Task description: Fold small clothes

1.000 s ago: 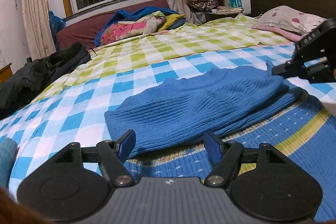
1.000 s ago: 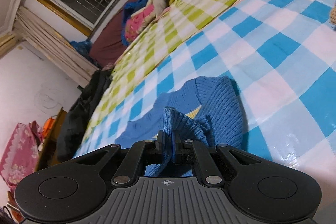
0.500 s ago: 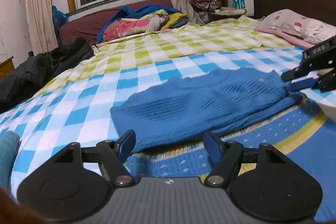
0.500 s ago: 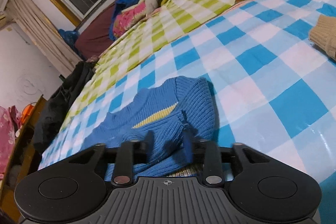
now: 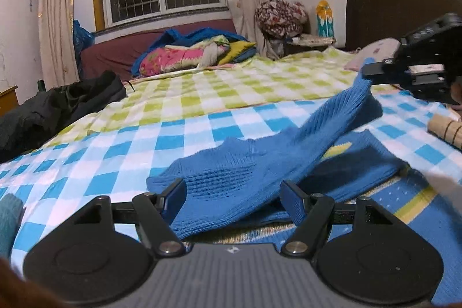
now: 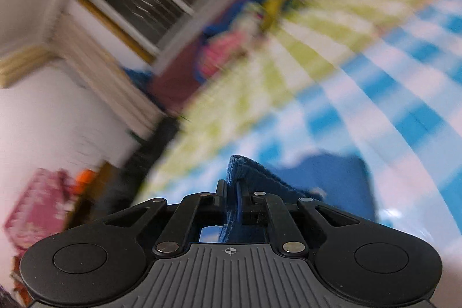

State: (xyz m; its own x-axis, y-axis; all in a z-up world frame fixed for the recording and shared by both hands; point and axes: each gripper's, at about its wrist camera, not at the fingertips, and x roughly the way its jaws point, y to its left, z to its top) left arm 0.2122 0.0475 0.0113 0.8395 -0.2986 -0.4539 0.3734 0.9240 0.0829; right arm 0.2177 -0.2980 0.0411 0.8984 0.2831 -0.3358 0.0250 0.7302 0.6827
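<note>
1. Bed [image 5: 202, 117]: wide and flat, covered with a smooth checked sheet, blue-white near, green-white farther. Gives soft support under the work.
2. Sweater [image 5: 231, 178]: blue ribbed knit with a yellow stripe, lying on the near part of the bed, just in front of the left gripper. One edge lifted up to the right, the rest resting flat.
3. Handling, as a judgement: light, soft, limp, a little stretchy. Not slippery, thanks to the ribs. Likely to sag and to drag along the sheet when pulled. Nothing fragile.
4. Where to hold: best at a thick edge, hem or cuff, where the knit is double. Second hold at the opposite corner, to keep the fold straight.
5. Right gripper [image 6: 232, 192]: closed tight on a folded edge of the sweater, seen between the pads. Blurred background in this view.
6. Left gripper [image 5: 232, 192]: wide open, empty, low over the near edge of the sweater, not clearly touching.
7. Beige striped cloth [image 5: 446, 129]: small, at right, well apart.
</note>
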